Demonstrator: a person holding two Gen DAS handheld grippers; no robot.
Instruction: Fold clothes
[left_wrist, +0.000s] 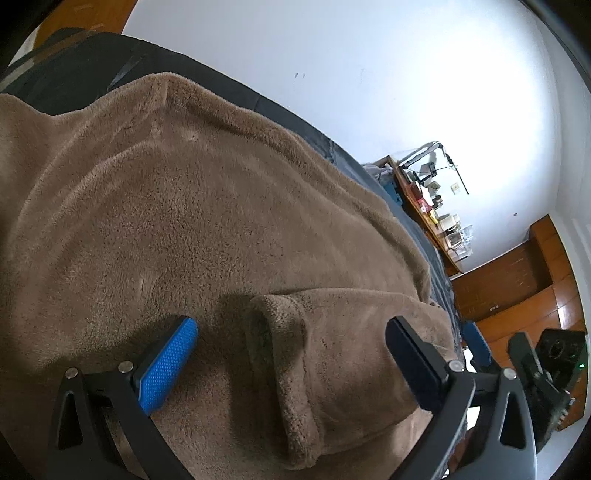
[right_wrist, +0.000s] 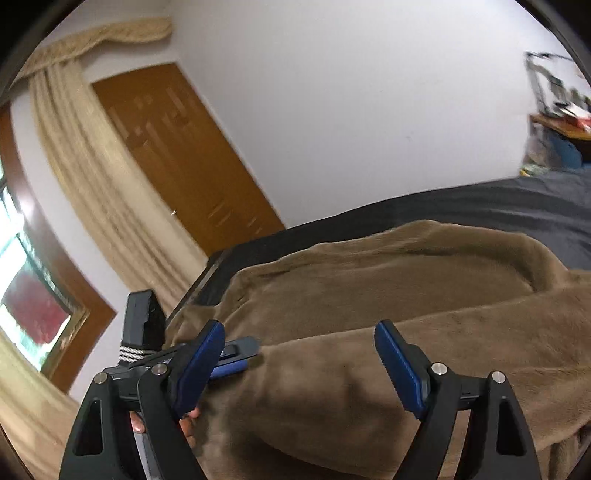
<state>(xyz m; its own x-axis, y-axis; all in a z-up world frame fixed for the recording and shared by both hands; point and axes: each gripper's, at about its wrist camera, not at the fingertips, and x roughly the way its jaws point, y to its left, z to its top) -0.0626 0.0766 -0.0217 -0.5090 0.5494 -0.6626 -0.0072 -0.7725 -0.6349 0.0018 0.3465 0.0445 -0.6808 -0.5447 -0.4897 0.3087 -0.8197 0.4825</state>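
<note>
brown plush fleece garment (left_wrist: 192, 206) spread over the dark grey bed (right_wrist: 517, 206), filling the centre and lower frame of both views; a cuffed sleeve (left_wrist: 288, 354) lies folded across it. left gripper (left_wrist: 291, 354) straddles the cuff, fingers wide apart; right gripper (right_wrist: 299, 362) likewise parted above the cloth. the fabric looks soft, thick and limp, likely bulky yet light; the cuff's doubled hem offers the firmest hold.

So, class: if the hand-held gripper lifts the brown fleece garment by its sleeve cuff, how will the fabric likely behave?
The brown fleece garment will probably flop and drape, since it already lies in soft rolls. Its thick pile suggests some weight, so the body may drag behind the sleeve cuff. The fuzzy surface should grip rather than slip.
</note>
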